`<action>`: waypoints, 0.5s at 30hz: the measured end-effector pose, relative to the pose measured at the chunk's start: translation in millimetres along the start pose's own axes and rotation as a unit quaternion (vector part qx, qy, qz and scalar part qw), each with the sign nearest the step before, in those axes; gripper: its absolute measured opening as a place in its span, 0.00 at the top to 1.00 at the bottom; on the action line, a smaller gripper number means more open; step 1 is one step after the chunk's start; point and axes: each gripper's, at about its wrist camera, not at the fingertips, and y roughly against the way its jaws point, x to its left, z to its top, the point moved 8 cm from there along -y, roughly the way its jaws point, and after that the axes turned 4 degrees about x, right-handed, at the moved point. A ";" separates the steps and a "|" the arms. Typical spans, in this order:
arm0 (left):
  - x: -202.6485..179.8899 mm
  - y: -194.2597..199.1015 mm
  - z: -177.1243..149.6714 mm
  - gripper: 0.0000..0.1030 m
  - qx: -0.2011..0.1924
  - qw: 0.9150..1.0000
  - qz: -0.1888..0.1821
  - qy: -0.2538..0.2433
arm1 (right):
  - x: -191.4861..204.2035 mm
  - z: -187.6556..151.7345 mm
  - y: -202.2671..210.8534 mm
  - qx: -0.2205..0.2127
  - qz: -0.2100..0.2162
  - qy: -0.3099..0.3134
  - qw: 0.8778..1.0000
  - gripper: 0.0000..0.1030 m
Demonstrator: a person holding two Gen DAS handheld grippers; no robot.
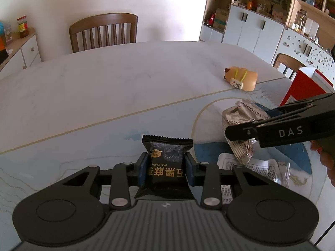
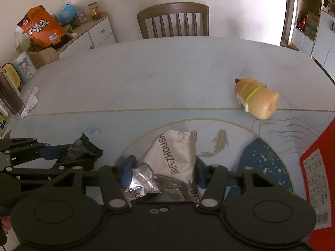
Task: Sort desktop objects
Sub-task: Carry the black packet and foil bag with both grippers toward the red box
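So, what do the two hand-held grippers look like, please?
The left hand-held gripper and the right hand-held gripper look alike: black plastic bodies with two round discs, a ribbed middle plate, silver pivot pins, linkage arms and blue finger pads. Seen from the side, the right one shows white letters "DAS".

1. The tall red cardboard box (image 2: 318,179) is cut off by the right edge in both views.
2. The black foil snack packet (image 1: 166,167) has its lower end hidden behind the gripper body.
3. Small items on the far wooden shelves (image 1: 270,4) are too small to identify.
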 end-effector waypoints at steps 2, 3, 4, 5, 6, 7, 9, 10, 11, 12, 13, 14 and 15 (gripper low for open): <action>-0.2 3.7 1.4 0.66 -0.003 1.000 0.000 0.002 | -0.7 2.9 3.7 -0.006 -0.002 0.000 1.000 0.46; -0.4 5.4 2.2 0.66 -0.004 1.000 0.001 0.001 | -1.4 4.2 5.5 -0.008 -0.001 -0.001 1.000 0.46; -0.5 7.2 2.9 0.66 -0.005 1.000 0.004 0.001 | -1.9 5.5 6.9 -0.011 -0.001 -0.002 1.000 0.46; -0.7 8.5 3.3 0.66 -0.006 1.000 0.005 0.001 | -2.4 6.6 8.3 -0.013 -0.003 -0.002 1.000 0.46; -0.9 10.2 3.6 0.66 -0.007 1.000 0.005 0.002 | -2.7 7.4 10.0 -0.016 -0.003 -0.002 1.000 0.46; -0.8 11.8 3.8 0.66 -0.007 1.000 0.006 0.004 | -3.2 7.8 11.4 -0.017 -0.002 -0.002 1.000 0.46; -1.0 15.3 4.0 0.66 -0.009 1.000 0.007 0.005 | -3.5 8.1 14.4 -0.020 -0.001 -0.002 1.000 0.46; -1.7 17.2 3.9 0.66 -0.010 1.000 0.006 0.005 | -3.5 8.1 15.7 -0.020 0.000 -0.002 1.000 0.46; -2.5 19.0 4.0 0.66 -0.011 1.000 0.007 0.005 | -3.3 7.5 16.9 -0.020 0.001 -0.002 1.000 0.46; -2.9 20.9 4.1 0.66 -0.012 1.000 0.008 0.004 | -3.4 6.0 19.0 -0.020 0.002 -0.002 1.000 0.46; -3.4 23.3 4.2 0.66 -0.014 1.000 0.008 0.005 | -3.3 5.3 20.7 -0.020 0.005 -0.003 1.000 0.46; -4.1 25.4 4.1 0.66 -0.014 1.000 0.010 0.005 | -3.2 4.7 22.7 -0.020 0.007 -0.003 1.000 0.46; -4.8 27.4 4.0 0.66 -0.014 1.000 0.012 0.005 | -3.4 3.4 25.6 -0.020 0.008 -0.002 1.000 0.46</action>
